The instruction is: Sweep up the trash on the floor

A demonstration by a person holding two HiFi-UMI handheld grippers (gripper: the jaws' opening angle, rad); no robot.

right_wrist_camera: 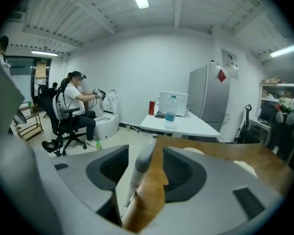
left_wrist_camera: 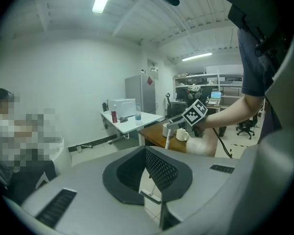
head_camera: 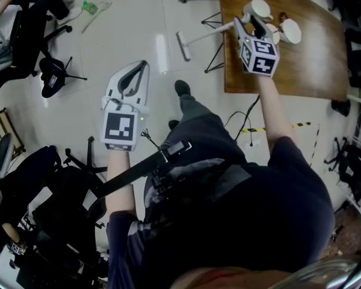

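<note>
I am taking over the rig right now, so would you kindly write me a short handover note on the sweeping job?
Left gripper: shut, empty, over the floor.
Right gripper: jaws open around the broom handle, not gripping it.
Broom: handle up by the wooden table corner, broom head on the floor.
Trash: a green bottle lies on the floor, far off to the left.
Done: no sweeping shows.
Left: close on the handle and sweep. No dustpan in view.

No words, brands or numbers can be read. The red diamond sign (right_wrist_camera: 221, 75) on the far fridge (right_wrist_camera: 206, 104) is too small to make out.
</note>
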